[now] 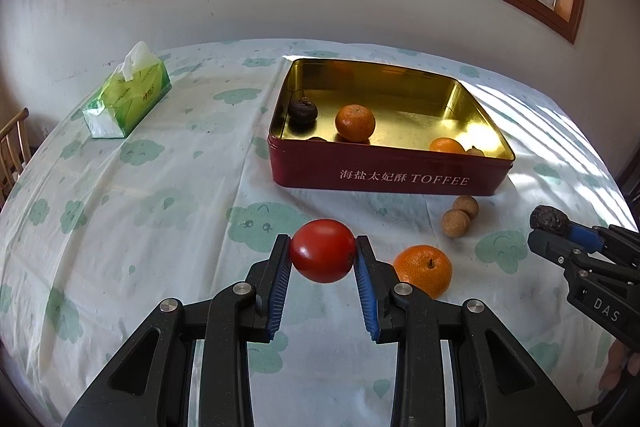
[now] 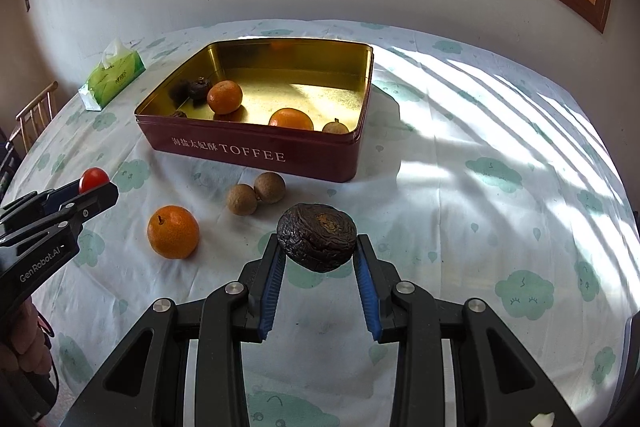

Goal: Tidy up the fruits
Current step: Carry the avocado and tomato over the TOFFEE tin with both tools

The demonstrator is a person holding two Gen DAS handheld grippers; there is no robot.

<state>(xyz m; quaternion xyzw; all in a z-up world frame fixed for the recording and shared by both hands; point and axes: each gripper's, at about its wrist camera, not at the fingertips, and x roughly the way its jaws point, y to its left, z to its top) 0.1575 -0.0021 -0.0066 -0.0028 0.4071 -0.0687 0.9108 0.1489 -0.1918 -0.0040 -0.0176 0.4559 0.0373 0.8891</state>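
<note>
Tablecloth (image 1: 160, 195) | tin (image 1: 384, 179) "TOFFEE" | left gripper (image 1: 322, 255) clamps tomato (image 1: 322, 255) | right gripper (image 2: 318, 245) clamps wrinkled dark fruit (image 2: 317, 235)

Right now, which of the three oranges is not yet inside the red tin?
The orange with the dark stem lies on the tablecloth, outside the red tin, beside two small brown fruits. The other two oranges rest on the tin's gold floor.

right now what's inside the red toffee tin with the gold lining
Inside the red toffee tin: two oranges, a dark wrinkled fruit, a small brown one. The near wall hides more.
</note>
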